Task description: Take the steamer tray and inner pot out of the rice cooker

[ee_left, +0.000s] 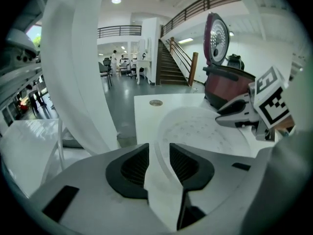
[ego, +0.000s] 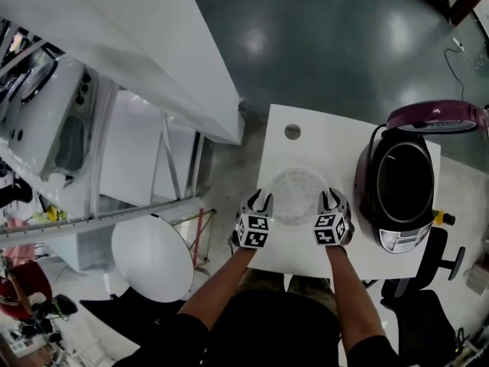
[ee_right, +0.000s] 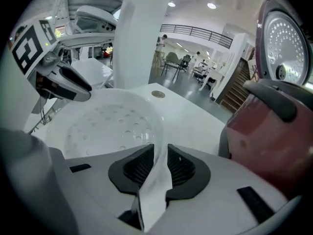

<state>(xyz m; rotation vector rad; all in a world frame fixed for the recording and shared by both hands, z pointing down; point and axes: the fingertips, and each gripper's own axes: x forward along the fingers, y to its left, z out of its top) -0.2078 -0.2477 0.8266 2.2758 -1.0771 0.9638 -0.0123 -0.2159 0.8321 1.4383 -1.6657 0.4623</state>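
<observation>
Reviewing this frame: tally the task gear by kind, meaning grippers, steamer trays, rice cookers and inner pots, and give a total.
Grippers: 2 (left gripper, right gripper)
Steamer tray: 1
Rice cooker: 1
Inner pot: 1, inside the cooker
Total: 5

A white steamer tray (ego: 298, 196), dotted with small round holes, is shown mid-frame on a white table (ego: 321, 140). At right, a rice cooker (ego: 367, 193) is seen in maroon and black.
</observation>
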